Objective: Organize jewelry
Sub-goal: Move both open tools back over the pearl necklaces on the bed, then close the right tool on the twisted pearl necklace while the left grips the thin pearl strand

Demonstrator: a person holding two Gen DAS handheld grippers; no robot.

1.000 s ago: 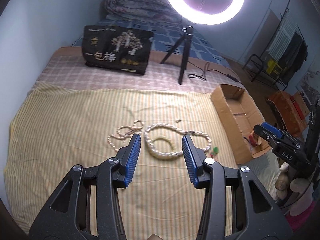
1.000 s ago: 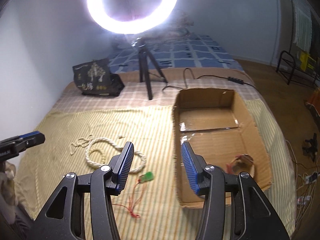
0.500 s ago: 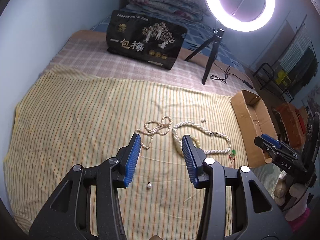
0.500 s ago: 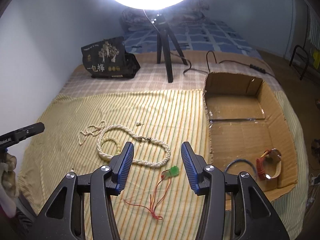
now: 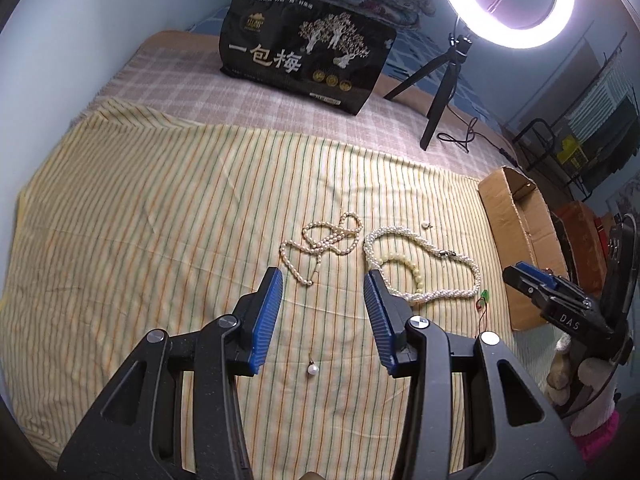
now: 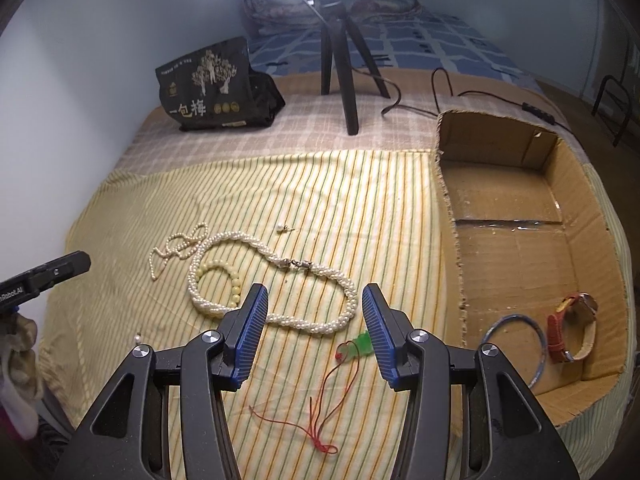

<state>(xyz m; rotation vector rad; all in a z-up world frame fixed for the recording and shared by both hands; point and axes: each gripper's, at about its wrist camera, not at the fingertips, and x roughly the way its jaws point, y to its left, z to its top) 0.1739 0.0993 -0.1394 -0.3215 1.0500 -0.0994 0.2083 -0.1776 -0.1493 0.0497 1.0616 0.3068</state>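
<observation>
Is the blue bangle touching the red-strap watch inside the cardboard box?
Apart. The right wrist view shows bare box floor between the blue bangle and the red-strap watch in the cardboard box.

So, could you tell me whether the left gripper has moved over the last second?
Yes. The left gripper has swung left: the pearl strands, once left of its fingers, now lie between them, and the cardboard box sits further right.

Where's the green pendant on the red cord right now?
In the right wrist view, the green pendant lies on the striped cloth, beside the right gripper's right finger, between the thick pearl necklace and the cardboard box.
</observation>
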